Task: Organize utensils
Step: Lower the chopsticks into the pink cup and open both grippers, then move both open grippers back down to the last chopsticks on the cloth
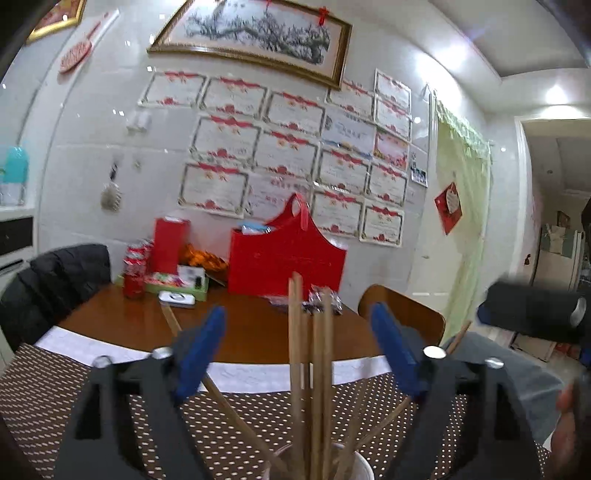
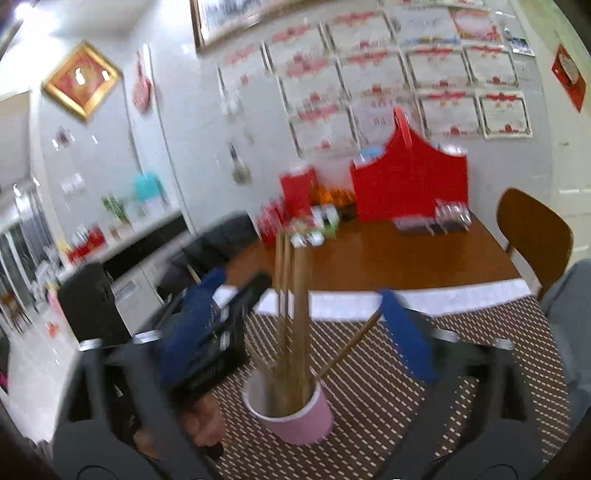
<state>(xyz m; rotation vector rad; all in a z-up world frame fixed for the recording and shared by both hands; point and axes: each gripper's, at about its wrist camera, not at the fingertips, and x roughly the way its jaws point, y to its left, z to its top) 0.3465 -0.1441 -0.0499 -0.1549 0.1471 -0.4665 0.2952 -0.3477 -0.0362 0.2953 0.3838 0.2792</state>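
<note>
**Desk:** Both grippers first, then. How do they stand?

**Photographer:** Left gripper [image 1: 297, 332] spread wide, blue fingers [image 1: 201, 349] clear on either side of the chopsticks [image 1: 306, 369], touching none. Right gripper [image 2: 299, 325] equally wide, nothing pressed between its pads.

**Desk:** Largest thing in the scene?

**Photographer:** White tiled wall [image 1: 92, 155], papered with red-trimmed certificates [image 1: 284, 151] from 11 to 1 o'clock in the left wrist view, a framed ink painting [image 1: 258, 33] at 12. Below it, a brown wooden table [image 2: 388, 254], a dotted woven mat [image 2: 424, 398] on its near end.

**Desk:** On the table?

**Photographer:** Red gift bag [image 2: 410, 181] at the far edge, about 1 o'clock in the right wrist view; red cans [image 1: 135, 269] and a red box [image 1: 170, 240] at its 9 o'clock. A wooden chair [image 2: 532, 229] at 3 o'clock.

**Desk:** And the utensils?

**Photographer:** Pink cup [image 2: 295, 413] upright on the mat, at 6 o'clock, between the right gripper's fingers but apart from them. Wooden chopsticks stand in it, most upright, one leaning toward 2 o'clock.
</note>
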